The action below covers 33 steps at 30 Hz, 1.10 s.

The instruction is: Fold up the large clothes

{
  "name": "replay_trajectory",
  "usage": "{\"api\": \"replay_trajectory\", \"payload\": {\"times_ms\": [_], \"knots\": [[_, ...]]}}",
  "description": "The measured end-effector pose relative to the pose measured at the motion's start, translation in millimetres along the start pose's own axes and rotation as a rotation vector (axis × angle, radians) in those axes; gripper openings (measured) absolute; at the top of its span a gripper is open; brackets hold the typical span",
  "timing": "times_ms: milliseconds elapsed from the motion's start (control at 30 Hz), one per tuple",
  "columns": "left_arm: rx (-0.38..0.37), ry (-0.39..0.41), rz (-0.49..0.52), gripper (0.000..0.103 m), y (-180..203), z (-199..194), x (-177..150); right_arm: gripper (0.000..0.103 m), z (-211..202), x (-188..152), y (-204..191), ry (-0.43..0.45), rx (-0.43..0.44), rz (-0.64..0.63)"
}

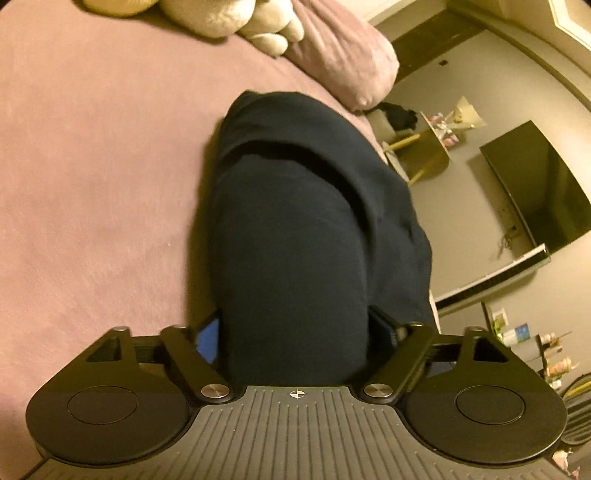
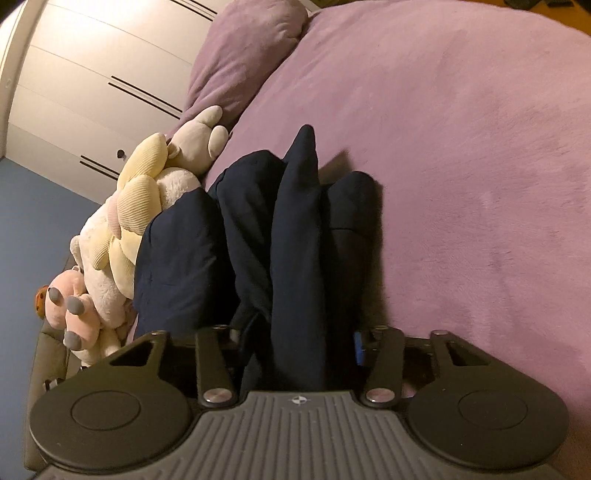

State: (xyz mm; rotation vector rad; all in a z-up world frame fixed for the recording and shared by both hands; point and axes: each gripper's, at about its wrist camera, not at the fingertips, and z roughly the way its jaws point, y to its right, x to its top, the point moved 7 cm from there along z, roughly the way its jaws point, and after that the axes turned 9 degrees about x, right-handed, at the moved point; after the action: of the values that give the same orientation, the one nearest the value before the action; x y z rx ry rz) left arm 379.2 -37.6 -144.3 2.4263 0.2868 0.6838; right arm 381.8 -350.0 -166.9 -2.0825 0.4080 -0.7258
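A dark navy garment [image 1: 295, 229] hangs bunched from my left gripper [image 1: 295, 332], which is shut on its near edge; the cloth hides the fingertips. It droops down to the pink-purple bed cover [image 1: 96, 177]. In the right wrist view the same garment [image 2: 291, 240] falls in several folds from my right gripper [image 2: 299, 339], also shut on it, above the bed cover [image 2: 461, 184]. A blue pad [image 2: 357, 347] shows beside the cloth.
Plush toys [image 2: 122, 229] lie at the bed's edge, also in the left wrist view [image 1: 236, 18]. Purple pillows [image 2: 240, 59] [image 1: 343, 55] sit at the head. A wardrobe [image 2: 92, 74] stands behind. A TV [image 1: 539, 188], side table [image 1: 417, 151] and shelf items [image 1: 546, 354] stand off the bed.
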Motion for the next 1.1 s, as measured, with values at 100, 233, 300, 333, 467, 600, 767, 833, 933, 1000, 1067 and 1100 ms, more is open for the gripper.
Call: {"api": "replay_trajectory", "payload": {"times_ms": [100,233,300,333,467,600,767,833,933,1000,1067,1100], "knots": [[0.000,0.012,0.015,0.075,2.1,-11.4,4.6,0.036,1.3,-2.7,-19.0,-0.009,0.003,-0.072],[0.021,0.054,0.022,0.074,-5.6,-36.1,15.1,0.036,11.5,-5.3,-46.9,-0.011,0.032,-0.099],[0.067,0.084,0.039,0.074,-17.5,-55.0,23.5,0.036,22.1,-7.5,-56.0,-0.028,0.050,-0.091],[0.092,0.094,0.043,0.074,-26.0,-64.3,27.2,0.036,30.4,-10.7,-60.3,-0.043,0.065,-0.080],[0.200,0.123,-0.030,0.079,-76.4,-87.3,36.2,0.036,73.9,-37.8,-84.1,-0.115,0.109,-0.090],[0.267,0.165,-0.044,0.089,-95.5,-93.5,30.6,0.049,108.2,-60.8,-104.7,-0.130,0.121,-0.100],[0.341,0.298,0.048,0.096,-71.5,-131.3,16.6,0.057,86.3,-63.6,-119.9,-0.077,-0.044,-0.203],[0.331,0.325,0.070,0.096,-62.6,-145.9,-0.4,0.056,58.5,-64.8,-131.2,0.006,-0.118,-0.265],[0.374,0.328,0.102,0.096,-55.0,-158.6,-32.5,0.050,20.5,-83.6,-173.8,0.132,-0.107,-0.412],[0.398,0.329,0.109,0.096,-58.5,-165.9,-50.7,0.044,13.2,-109.8,-203.6,0.124,-0.039,-0.492],[0.393,0.295,0.099,0.096,-62.6,-168.3,-69.8,0.037,18.4,-139.2,-223.4,0.075,-0.021,-0.583],[0.389,0.280,0.096,0.096,-65.0,-167.8,-75.5,0.036,24.2,-153.1,-227.9,0.050,-0.041,-0.649]]}}
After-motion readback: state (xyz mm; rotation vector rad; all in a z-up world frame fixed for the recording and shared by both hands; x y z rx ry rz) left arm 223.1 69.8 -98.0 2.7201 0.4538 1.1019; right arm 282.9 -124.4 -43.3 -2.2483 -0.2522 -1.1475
